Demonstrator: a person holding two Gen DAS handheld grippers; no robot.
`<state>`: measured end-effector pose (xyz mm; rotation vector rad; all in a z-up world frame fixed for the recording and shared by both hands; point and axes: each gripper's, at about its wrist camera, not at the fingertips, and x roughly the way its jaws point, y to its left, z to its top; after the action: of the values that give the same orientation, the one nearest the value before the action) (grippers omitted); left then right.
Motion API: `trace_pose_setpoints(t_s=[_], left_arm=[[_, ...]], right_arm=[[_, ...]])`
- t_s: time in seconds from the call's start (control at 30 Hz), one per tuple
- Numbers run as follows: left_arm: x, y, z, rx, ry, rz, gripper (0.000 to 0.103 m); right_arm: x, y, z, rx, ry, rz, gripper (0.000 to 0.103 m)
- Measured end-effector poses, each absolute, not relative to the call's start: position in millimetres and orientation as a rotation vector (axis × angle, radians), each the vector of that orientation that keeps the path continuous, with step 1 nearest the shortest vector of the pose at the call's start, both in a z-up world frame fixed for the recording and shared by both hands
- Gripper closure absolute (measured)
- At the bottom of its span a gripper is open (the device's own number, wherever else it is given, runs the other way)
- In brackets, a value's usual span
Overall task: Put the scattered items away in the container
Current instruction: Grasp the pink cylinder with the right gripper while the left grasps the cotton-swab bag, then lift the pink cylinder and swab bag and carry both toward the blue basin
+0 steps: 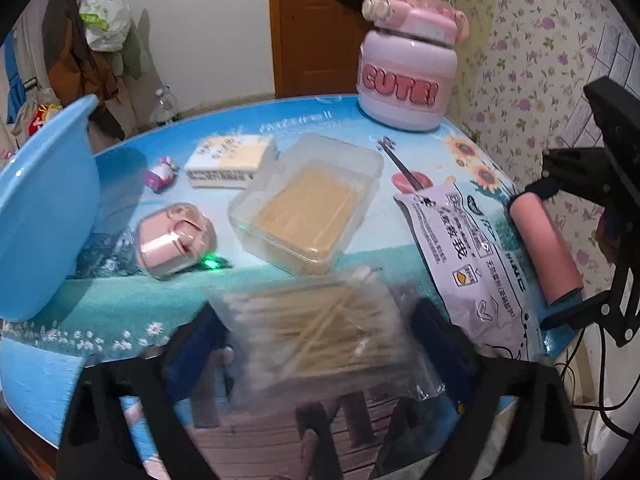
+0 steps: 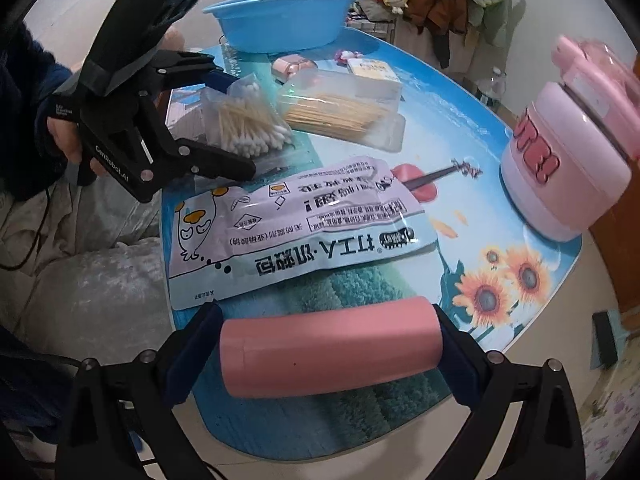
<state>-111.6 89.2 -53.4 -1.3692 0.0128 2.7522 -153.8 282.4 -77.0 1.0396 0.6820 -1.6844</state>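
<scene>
Left gripper (image 1: 316, 356) clamps a bag of cotton swabs (image 1: 312, 332) at lower centre; right gripper (image 2: 332, 352) clamps a pink roll (image 2: 332, 348) by its ends. The blue basin (image 1: 44, 220) sits at left; each load should clear its rim before release.

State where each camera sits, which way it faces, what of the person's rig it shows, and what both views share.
Left wrist: on the left gripper, facing across the table to the blue basin and door; its fingers clamp the cotton swab bag.
Right wrist: on the right gripper, facing leftward across the table; its fingers clamp the pink cylinder.
Shared: each shows the other gripper, the basin, and the snack packet.
</scene>
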Motion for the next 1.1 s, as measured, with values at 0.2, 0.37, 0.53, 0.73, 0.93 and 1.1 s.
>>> trace_pose_setpoints(t_s=[0.2, 0.37, 0.53, 0.73, 0.93, 1.1], left_arm=[[-111.5, 86.8, -51.0, -1.356, 0.005, 2.741, 0.033], [-109.4, 86.8, -51.3, -1.341, 0.012, 2.734, 0.036], [-106.6, 83.4, -51.6, -1.328, 0.009, 2.722, 0.037], [-97.4, 79.4, -50.7, -1.302, 0.045, 2.721, 0.037], [-82.5, 66.2, -50.1, -1.286, 0.048, 2.727, 0.037], [-72.6, 54.4, -49.3, -1.283, 0.052, 2.751, 0.037]], right_arm=[[-153.8, 285.7, -76.4, 1.031, 0.644, -1.731, 0.012], [-150.4, 287.8, -77.1, 1.033, 0.637, -1.759, 0.012], [-139.7, 290.7, -75.3, 0.991, 0.652, -1.808, 0.012], [-129.4, 289.2, -75.6, 0.993, 0.623, -1.895, 0.012], [-122.7, 289.9, -80.0, 1.016, 0.522, -2.038, 0.012], [-118.1, 293.7, -83.9, 1.060, 0.402, -2.154, 0.012]])
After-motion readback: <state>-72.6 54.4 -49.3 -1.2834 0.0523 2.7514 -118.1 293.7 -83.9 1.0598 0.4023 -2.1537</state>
